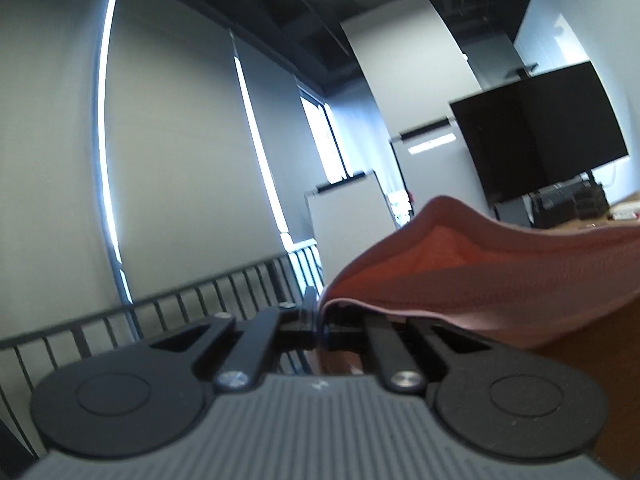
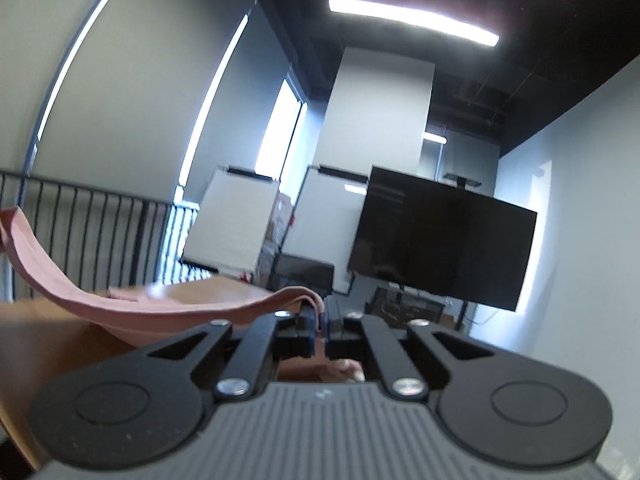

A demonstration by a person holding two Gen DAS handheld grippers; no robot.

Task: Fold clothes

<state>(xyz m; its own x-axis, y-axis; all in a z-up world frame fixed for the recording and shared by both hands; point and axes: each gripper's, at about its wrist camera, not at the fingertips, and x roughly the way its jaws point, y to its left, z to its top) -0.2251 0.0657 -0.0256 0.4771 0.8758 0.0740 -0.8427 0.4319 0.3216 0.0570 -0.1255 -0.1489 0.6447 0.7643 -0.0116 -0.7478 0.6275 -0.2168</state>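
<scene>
A pink garment (image 1: 480, 276) is held up in the air between my two grippers. In the left wrist view my left gripper (image 1: 319, 320) is shut on one corner of it, and the cloth stretches away to the right. In the right wrist view my right gripper (image 2: 319, 324) is shut on another edge of the pink garment (image 2: 80, 296), which sags to the left over the wooden table (image 2: 48, 344). Both cameras tilt upward toward the room.
A black railing (image 1: 160, 312) runs along the window wall. Whiteboards (image 2: 232, 224) and a large dark screen (image 2: 440, 236) on a stand are at the far end. The wooden table also shows at the right in the left wrist view (image 1: 592, 344).
</scene>
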